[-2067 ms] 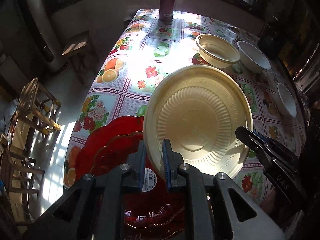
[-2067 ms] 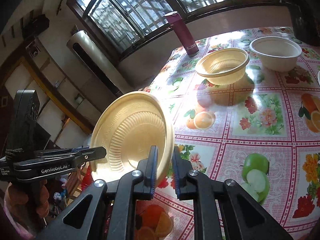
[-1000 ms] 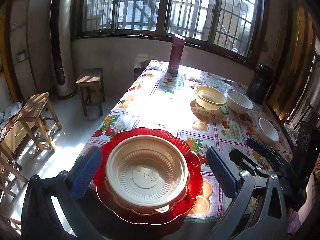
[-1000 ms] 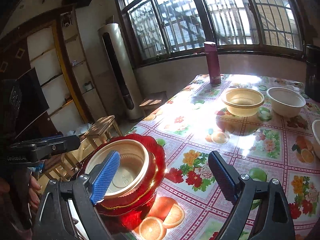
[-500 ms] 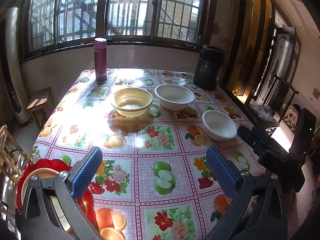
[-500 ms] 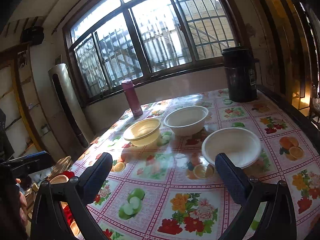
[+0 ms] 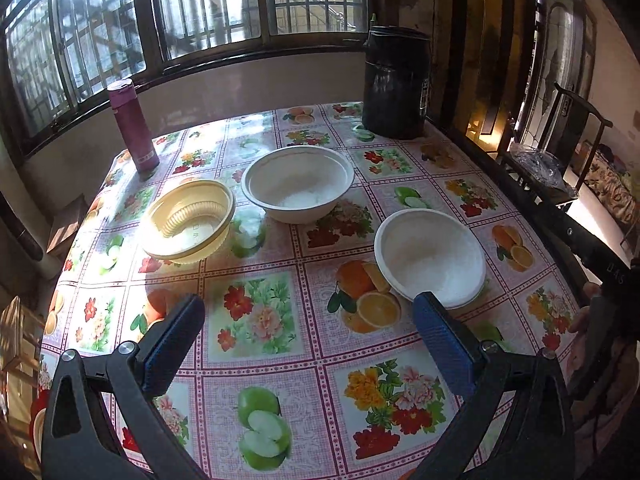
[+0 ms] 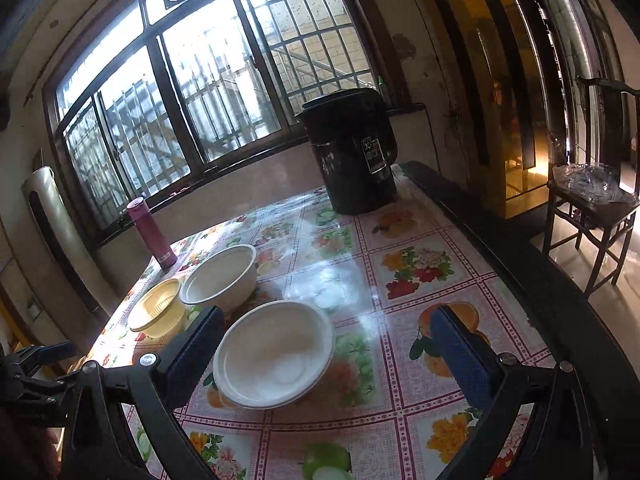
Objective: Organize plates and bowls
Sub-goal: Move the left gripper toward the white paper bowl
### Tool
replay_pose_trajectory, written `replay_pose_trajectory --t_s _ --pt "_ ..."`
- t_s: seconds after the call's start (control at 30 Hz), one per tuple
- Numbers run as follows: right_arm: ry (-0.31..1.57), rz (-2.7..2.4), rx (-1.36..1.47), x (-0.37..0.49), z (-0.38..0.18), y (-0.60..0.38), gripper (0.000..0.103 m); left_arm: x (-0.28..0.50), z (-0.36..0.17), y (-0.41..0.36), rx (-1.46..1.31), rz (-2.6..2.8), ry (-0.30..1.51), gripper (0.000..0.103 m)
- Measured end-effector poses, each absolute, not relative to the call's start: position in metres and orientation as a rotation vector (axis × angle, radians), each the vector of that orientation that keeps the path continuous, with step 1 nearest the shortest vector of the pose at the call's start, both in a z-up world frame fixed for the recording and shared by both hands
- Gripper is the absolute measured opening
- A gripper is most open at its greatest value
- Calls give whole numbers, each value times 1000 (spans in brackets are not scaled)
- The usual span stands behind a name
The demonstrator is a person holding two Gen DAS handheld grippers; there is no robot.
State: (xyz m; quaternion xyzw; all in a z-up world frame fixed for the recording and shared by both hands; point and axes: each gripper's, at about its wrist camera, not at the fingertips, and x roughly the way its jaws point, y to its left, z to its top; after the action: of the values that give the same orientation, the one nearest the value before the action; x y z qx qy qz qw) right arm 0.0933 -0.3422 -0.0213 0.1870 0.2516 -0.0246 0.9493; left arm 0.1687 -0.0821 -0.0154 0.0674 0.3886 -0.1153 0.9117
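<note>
Three bowls stand on the fruit-print tablecloth. A yellow ribbed bowl point(image 7: 188, 220) point(image 8: 157, 313) sits at the left. A large white bowl point(image 7: 298, 188) point(image 8: 220, 276) sits behind the middle. A smaller white bowl point(image 7: 430, 256) point(image 8: 274, 354) is nearest. My left gripper point(image 7: 308, 320) is open and empty above the table, short of the bowls. My right gripper point(image 8: 328, 334) is open and empty, its fingers framing the nearest white bowl from above. The left gripper also shows at the left edge of the right wrist view point(image 8: 36, 354).
A maroon flask point(image 7: 132, 126) point(image 8: 152, 234) stands at the far left corner. A black kettle point(image 7: 396, 84) point(image 8: 352, 152) stands at the far right corner. A dark wooden chair point(image 8: 592, 200) stands right of the table. The table's dark edge point(image 8: 500, 248) runs along the right.
Both grippers let go of the yellow plate onto the red plate, opened, and swung right toward the bowls. In the last half second both moved closer to the bowls.
</note>
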Motion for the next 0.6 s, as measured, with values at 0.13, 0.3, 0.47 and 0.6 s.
replay_pose_trajectory --t_s 0.13,0.3,0.47,0.6 --pt "503 -43 490 108 -34 -355 103 196 -18 -93 53 -256 829 103" --pt "566 -24 495 120 -52 -357 103 214 -52 -112 -35 -326 925 103" --pt "575 -21 512 121 -56 -357 103 220 -73 -128 -36 -316 958 103" --pt "594 -19 547 125 -62 -360 103 220 -83 -139 -24 -352 985 103"
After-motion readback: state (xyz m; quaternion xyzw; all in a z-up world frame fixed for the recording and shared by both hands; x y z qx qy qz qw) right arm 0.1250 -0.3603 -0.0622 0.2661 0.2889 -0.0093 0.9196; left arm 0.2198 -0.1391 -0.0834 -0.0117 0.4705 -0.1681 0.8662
